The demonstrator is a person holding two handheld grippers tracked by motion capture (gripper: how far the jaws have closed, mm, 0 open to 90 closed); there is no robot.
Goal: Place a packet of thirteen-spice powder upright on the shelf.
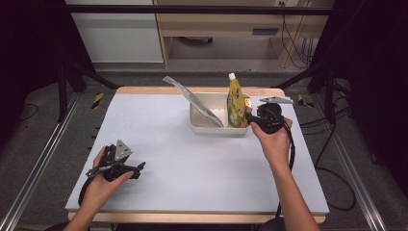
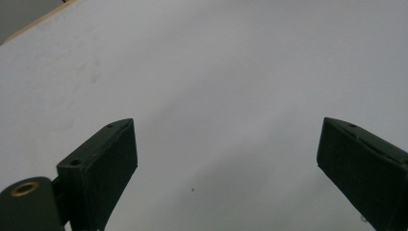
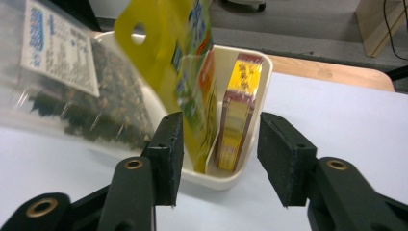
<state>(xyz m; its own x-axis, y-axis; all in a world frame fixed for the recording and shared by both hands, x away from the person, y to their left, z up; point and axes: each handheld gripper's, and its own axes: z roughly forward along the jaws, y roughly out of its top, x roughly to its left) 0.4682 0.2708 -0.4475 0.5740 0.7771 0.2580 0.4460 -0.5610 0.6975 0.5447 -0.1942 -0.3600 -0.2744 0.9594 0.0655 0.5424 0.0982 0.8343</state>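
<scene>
Yellow pouch (image 1: 235,101) stands upright in the cream bin (image 1: 202,126) at twelve o'clock on the tabletop (image 1: 192,163), beside a small box (image 3: 238,110). We see the right gripper (image 3: 219,159) spread, pinching nothing, at the bin's rim. Left gripper (image 2: 226,163), spread wide, rests at seven o'clock over open tabletop.

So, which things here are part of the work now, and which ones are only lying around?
Part of the work:
- right gripper, jaws open, at the tray's end
- cream tray
- yellow pouch, standing in the tray
- small yellow box, in the tray beside the pouch

Lying about:
- clear bag, leaning in the tray
- left gripper, open over bare table
</scene>
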